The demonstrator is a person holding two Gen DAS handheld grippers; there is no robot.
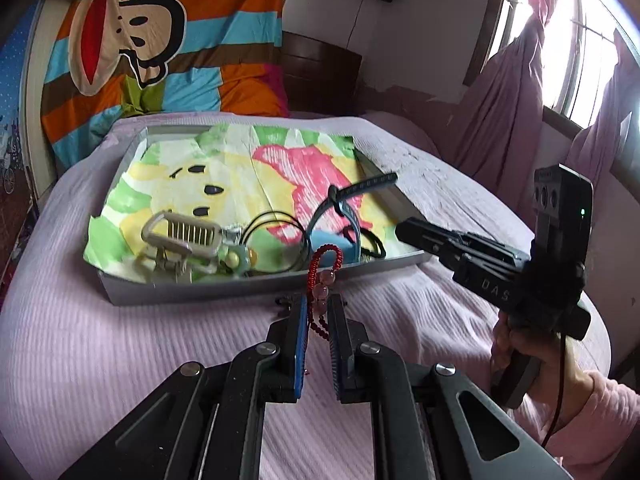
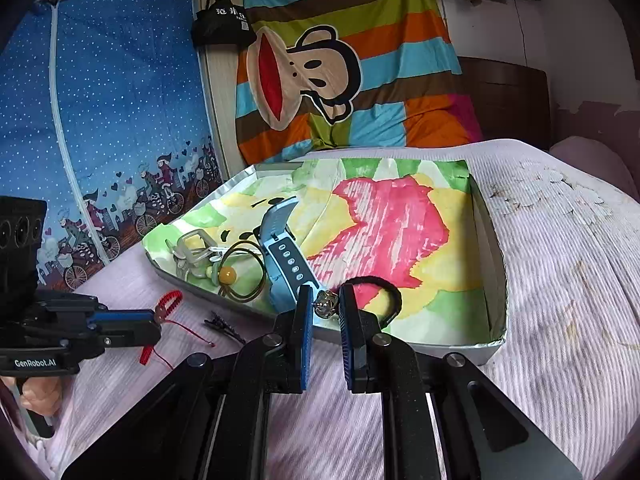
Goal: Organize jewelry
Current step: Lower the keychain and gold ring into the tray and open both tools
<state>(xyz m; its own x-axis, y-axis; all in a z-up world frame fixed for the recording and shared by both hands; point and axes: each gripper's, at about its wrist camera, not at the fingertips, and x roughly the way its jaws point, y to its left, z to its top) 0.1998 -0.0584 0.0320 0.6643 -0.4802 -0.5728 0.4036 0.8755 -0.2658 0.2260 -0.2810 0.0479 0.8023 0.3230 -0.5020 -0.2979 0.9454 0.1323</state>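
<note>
My left gripper [image 1: 318, 304] is shut on a red beaded bracelet [image 1: 325, 264] with pink beads, held just before the near wall of the grey tray [image 1: 200, 289]; it also shows in the right wrist view [image 2: 158, 314], bracelet [image 2: 168, 301] sticking out. The tray [image 2: 494, 248] is lined with a colourful cloth and holds a blue watch [image 2: 282, 252], a beige claw clip [image 1: 182, 238], black and olive hair ties [image 2: 242, 270] and a black hair tie [image 2: 384, 292]. My right gripper [image 2: 325, 300] hovers over the tray's near edge, jaws slightly apart around a small metal charm [image 2: 325, 305].
A dark hair clip [image 2: 222, 326] and a thin red string lie on the pink bedspread [image 2: 560, 280] left of the tray. A striped monkey blanket [image 2: 340, 60] hangs behind. Purple curtains and a window [image 1: 568, 60] are at right.
</note>
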